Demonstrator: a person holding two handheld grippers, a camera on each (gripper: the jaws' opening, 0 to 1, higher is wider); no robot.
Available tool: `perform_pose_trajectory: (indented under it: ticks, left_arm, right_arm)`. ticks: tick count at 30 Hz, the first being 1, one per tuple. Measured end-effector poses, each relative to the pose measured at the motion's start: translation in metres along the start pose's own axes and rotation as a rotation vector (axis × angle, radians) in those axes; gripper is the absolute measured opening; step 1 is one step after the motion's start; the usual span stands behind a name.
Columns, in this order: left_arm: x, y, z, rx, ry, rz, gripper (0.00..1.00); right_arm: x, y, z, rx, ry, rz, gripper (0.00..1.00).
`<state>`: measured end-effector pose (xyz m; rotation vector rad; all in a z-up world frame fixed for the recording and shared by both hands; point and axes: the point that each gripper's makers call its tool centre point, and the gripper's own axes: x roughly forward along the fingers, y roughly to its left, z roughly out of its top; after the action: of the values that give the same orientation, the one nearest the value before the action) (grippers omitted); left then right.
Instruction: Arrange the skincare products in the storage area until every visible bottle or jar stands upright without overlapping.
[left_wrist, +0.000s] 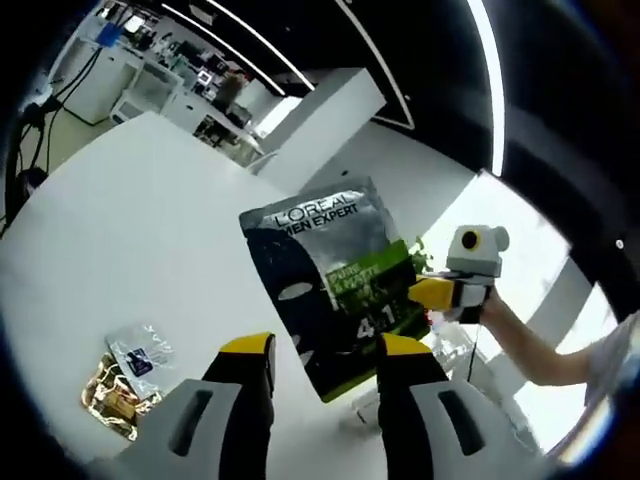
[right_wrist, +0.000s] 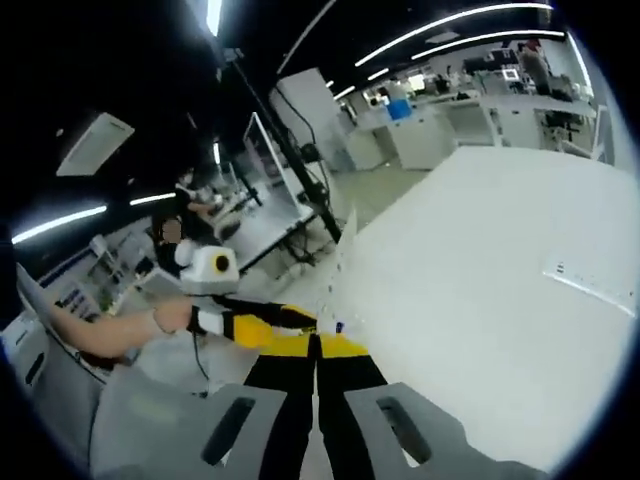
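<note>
The white table (left_wrist: 130, 220) lies broad and bare, its far edge near office desks. Two small packets (left_wrist: 125, 375) lie on it at lower left. The right hand-held gripper (left_wrist: 447, 294) pinches the right edge of a dark sachet (left_wrist: 335, 285), held upright above the table. The left hand-held gripper (left_wrist: 325, 352) stands open beneath it. In the right gripper view, the right hand-held gripper (right_wrist: 315, 345) has its jaws closed together.

In my left gripper view, the dark sachet (left_wrist: 335, 285) reads "L'ORÉAL MEN EXPERT" in pale letters along its top edge. Its green panel carries small print I cannot make out, and below that stand large figures that look like "4 1".
</note>
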<state>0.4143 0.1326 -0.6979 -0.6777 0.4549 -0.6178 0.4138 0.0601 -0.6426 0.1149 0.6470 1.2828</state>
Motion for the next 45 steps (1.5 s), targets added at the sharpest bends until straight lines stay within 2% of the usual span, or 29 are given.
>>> perform_pose_trajectory:
  ticks: [3, 9, 11, 13, 18, 21, 25, 30, 31, 34, 38, 41, 43, 45]
  left_arm:
    - [-0.004, -0.005, 0.004, -0.018, -0.017, -0.02, 0.36]
    - [-0.016, -0.033, 0.011, -0.04, -0.056, -0.117, 0.36]
    - [-0.019, -0.039, 0.011, -0.019, -0.063, -0.134, 0.4]
    - [-0.02, -0.044, 0.005, -0.026, -0.037, -0.153, 0.41]
    - [-0.027, -0.067, -0.004, -0.046, -0.026, -0.238, 0.4]
    - [-0.03, -0.082, -0.017, -0.029, 0.016, -0.297, 0.41]
    - [-0.034, -0.097, -0.031, -0.029, 0.043, -0.348, 0.41]
    - [-0.037, -0.11, -0.036, -0.027, 0.055, -0.383, 0.39]
    - [-0.038, -0.115, -0.036, -0.031, 0.046, -0.413, 0.38]
    - [-0.043, -0.122, -0.037, -0.101, 0.031, -0.464, 0.37]
    - [-0.048, -0.126, -0.04, -0.101, 0.025, -0.477, 0.31]
    - [-0.051, -0.134, -0.042, -0.087, 0.025, -0.49, 0.27]
    - [-0.051, -0.133, -0.043, -0.076, 0.017, -0.471, 0.24]
    - [-0.051, -0.131, -0.045, -0.076, 0.023, -0.457, 0.21]
  right_arm:
    - [-0.005, 0.01, 0.002, -0.002, -0.019, 0.02, 0.0]
    - [-0.017, 0.034, 0.002, 0.011, -0.068, 0.064, 0.0]
    - [-0.021, 0.044, 0.001, 0.034, -0.092, 0.088, 0.0]
    - [-0.026, 0.052, -0.004, 0.044, -0.102, 0.103, 0.0]
    - [-0.039, 0.068, -0.015, 0.07, -0.132, 0.117, 0.0]
    - [-0.046, 0.083, -0.021, 0.109, -0.154, 0.154, 0.0]
    - [-0.054, 0.095, -0.031, 0.121, -0.17, 0.159, 0.0]
    - [-0.064, 0.115, -0.039, 0.149, -0.195, 0.183, 0.0]
    - [-0.065, 0.117, -0.039, 0.154, -0.202, 0.187, 0.0]
    - [-0.069, 0.13, -0.041, 0.16, -0.225, 0.218, 0.0]
    - [-0.07, 0.136, -0.05, 0.143, -0.217, 0.197, 0.0]
    - [-0.072, 0.136, -0.053, 0.178, -0.241, 0.186, 0.0]
    - [-0.072, 0.132, -0.057, 0.172, -0.234, 0.146, 0.0]
    - [-0.072, 0.131, -0.061, 0.195, -0.236, 0.137, 0.0]
